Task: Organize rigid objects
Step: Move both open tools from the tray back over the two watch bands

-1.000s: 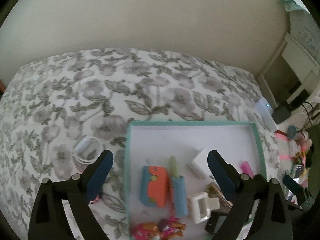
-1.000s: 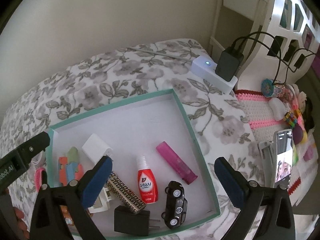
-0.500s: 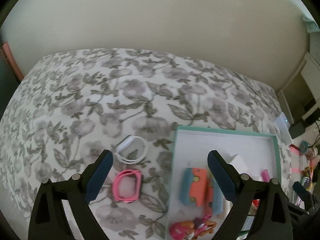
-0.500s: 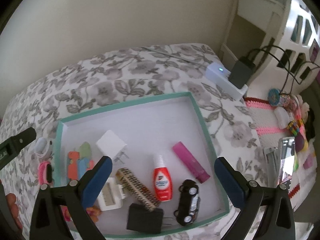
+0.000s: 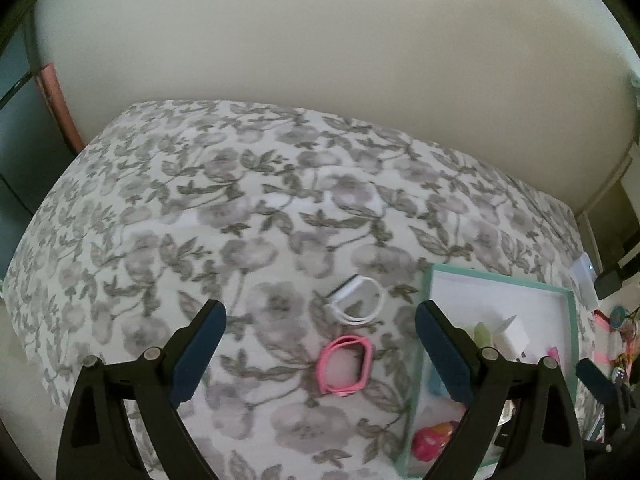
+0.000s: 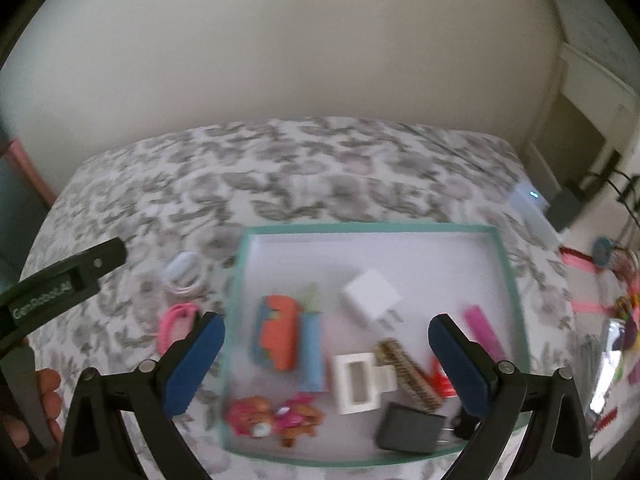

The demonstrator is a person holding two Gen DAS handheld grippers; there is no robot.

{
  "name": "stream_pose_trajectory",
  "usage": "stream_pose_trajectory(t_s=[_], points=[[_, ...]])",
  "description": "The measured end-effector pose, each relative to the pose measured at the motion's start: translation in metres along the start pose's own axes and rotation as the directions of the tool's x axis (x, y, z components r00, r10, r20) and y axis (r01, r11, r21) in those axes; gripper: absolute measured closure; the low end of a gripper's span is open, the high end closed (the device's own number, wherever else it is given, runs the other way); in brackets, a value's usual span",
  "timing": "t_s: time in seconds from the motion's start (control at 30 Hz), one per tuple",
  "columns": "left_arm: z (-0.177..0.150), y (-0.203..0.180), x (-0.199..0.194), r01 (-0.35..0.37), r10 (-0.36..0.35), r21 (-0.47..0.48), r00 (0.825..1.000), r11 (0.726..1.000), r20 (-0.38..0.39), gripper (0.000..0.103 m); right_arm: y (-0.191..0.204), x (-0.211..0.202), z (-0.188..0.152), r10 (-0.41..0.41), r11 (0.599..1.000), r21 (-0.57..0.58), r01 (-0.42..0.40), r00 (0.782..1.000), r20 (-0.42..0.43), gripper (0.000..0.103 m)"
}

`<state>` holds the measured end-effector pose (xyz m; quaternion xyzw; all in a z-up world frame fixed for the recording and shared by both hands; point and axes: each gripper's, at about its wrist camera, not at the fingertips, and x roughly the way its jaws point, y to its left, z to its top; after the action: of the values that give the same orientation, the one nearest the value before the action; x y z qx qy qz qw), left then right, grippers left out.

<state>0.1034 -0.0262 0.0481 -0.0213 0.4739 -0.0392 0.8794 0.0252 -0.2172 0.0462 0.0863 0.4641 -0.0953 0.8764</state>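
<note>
Left gripper (image 5: 320,344) jaws wide, empty; pink band (image 5: 346,369) lies on floral bedspread (image 5: 240,208) between its fingers, lower centre of frame, long axis left-right; white band (image 5: 357,299) just above it

Right gripper (image 6: 326,354) wide, empty, over teal tray (image 6: 505,264); left nearer bands

Tray holds white charger (image 6: 372,296), orange-blue toy (image 6: 280,336), pink stick (image 6: 484,332), black adapter (image 6: 408,428), doll (image 6: 272,416)
</note>
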Motion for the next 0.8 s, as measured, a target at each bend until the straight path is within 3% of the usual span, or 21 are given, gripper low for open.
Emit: stream_pose_trajectory(t_s=[0.17,0.33,0.8], points=[[-0.003,0.031,-0.004,-0.014,0.015,-0.061,1.0,0.998,0.005,0.007,0.029,0.004,-0.004,0.053,0.997,-0.048,-0.054,0.998,-0.014,0.0],[-0.012,0.051,0.012,-0.012,0.006,-0.094,0.998,0.996,-0.058,0.007,0.046,0.012,-0.007,0.086,0.994,-0.059,-0.088,0.996,-0.04,0.0],[-0.022,0.057,0.049,-0.004,-0.009,-0.074,0.986,0.997,-0.169,0.007,0.086,0.04,-0.019,0.065,0.987,-0.139,-0.079,0.993,-0.102,0.0]])
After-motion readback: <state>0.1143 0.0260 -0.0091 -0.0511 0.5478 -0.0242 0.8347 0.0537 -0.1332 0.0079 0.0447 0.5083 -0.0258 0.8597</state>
